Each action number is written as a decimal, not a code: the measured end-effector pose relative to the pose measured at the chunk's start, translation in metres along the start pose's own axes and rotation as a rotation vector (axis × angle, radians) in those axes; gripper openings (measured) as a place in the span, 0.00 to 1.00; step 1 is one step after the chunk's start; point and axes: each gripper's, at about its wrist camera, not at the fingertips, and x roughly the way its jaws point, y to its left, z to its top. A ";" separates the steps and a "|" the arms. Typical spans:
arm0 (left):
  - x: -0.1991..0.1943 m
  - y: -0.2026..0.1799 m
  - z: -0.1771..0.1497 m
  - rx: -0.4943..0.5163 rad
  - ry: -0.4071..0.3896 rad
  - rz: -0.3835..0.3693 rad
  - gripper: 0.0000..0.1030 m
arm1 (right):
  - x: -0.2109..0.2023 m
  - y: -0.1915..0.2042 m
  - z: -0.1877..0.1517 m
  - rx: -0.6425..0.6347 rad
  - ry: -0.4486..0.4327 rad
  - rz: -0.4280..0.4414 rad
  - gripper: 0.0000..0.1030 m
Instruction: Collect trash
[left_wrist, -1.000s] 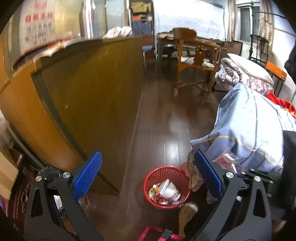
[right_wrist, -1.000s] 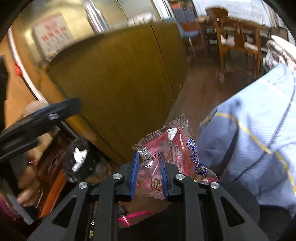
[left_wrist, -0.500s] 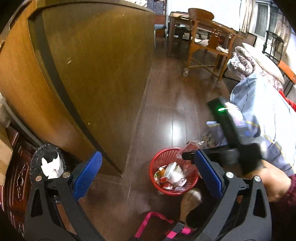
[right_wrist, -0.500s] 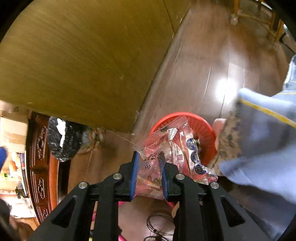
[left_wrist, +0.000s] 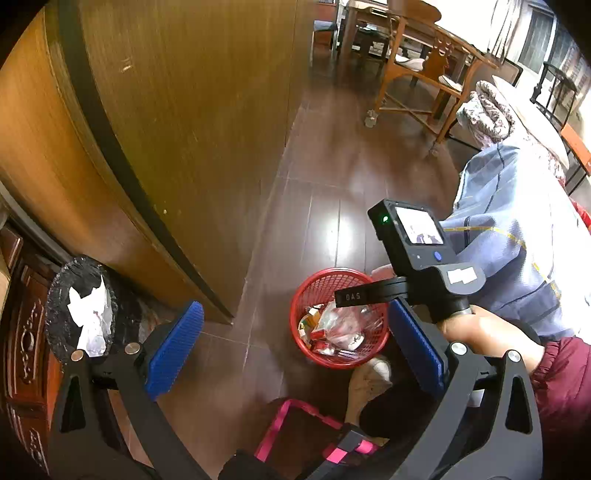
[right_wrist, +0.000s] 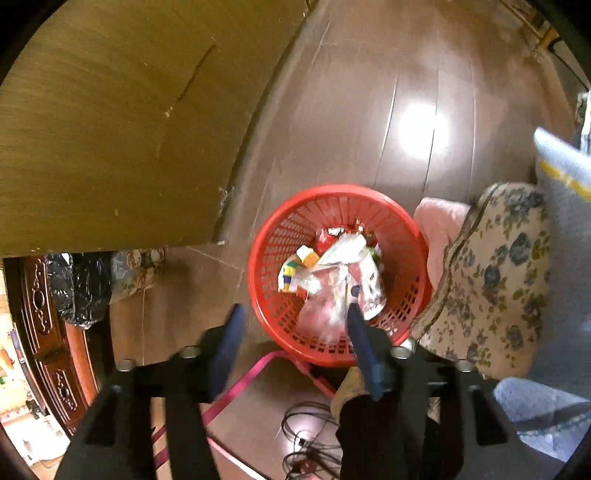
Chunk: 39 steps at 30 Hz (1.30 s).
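Note:
A red mesh basket (right_wrist: 266, 266) stands on the dark wood floor and holds several wrappers and packets. My right gripper (right_wrist: 295, 328) is open just above its near rim. The clear and red snack wrapper (right_wrist: 328, 306) lies loose on the trash in the basket, by the right finger. In the left wrist view the basket (left_wrist: 301, 295) sits between the blue pads of my open, empty left gripper (left_wrist: 295, 347), which is well above it. The right gripper's body (left_wrist: 413, 251) hangs over the basket there.
A tall wooden cabinet (left_wrist: 166, 129) stands left of the basket. A black bag with white paper (left_wrist: 85, 310) sits at its foot. A blue bedcover (left_wrist: 517, 229) and floral cloth (right_wrist: 495, 273) lie to the right. A pink strap (right_wrist: 236, 391) and cables lie on the floor. Wooden chairs (left_wrist: 413, 66) stand far back.
My right gripper has opened and let go of the snack wrapper, which dropped into the red basket. Both grippers have tilted further down toward the floor.

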 end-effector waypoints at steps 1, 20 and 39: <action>0.000 0.001 0.000 0.002 -0.002 0.003 0.93 | -0.002 -0.002 0.000 -0.001 -0.008 -0.001 0.59; -0.021 -0.021 -0.017 0.112 -0.100 0.045 0.93 | -0.148 0.004 -0.085 -0.079 -0.554 -0.046 0.59; -0.021 -0.032 -0.025 0.165 -0.093 0.024 0.93 | -0.190 -0.020 -0.174 -0.065 -0.691 -0.062 0.72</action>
